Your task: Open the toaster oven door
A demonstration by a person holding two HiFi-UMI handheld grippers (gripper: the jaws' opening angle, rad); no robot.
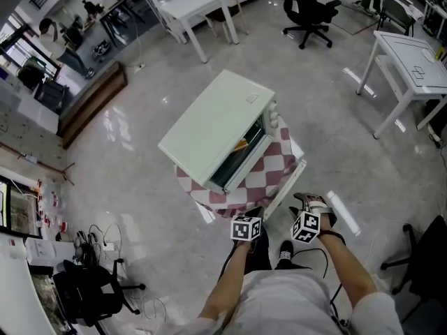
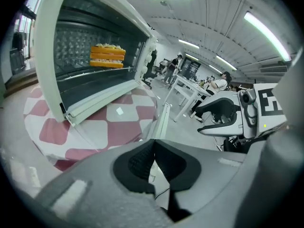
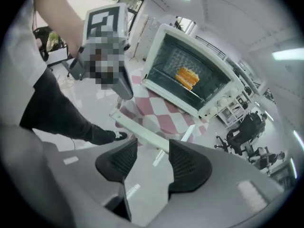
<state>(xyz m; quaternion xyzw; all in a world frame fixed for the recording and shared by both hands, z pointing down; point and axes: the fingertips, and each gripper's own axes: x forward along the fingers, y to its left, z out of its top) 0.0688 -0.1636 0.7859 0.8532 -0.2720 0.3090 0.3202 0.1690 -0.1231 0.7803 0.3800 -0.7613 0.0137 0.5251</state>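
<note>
A white toaster oven (image 1: 216,124) stands on a small table covered with a red-and-white checked cloth (image 1: 269,169). Its dark glass door (image 1: 241,155) faces me and looks closed. An orange layered food (image 2: 108,56) shows behind the glass, and the same food (image 3: 186,77) appears in the right gripper view. Control knobs (image 3: 223,106) sit beside the door. Both grippers hang close to my body, short of the table's near edge. My left gripper (image 1: 246,227) has its pads pressed together on nothing (image 2: 153,148). My right gripper (image 1: 306,225) stands open and empty (image 3: 153,148).
The table's white rim (image 1: 290,180) juts toward me. White desks (image 1: 412,65) stand at the right and another desk (image 1: 192,5) at the back, near a black office chair (image 1: 311,12). Cables and a black chair (image 1: 91,292) lie at the lower left. A wooden bench (image 1: 91,103) sits at the left.
</note>
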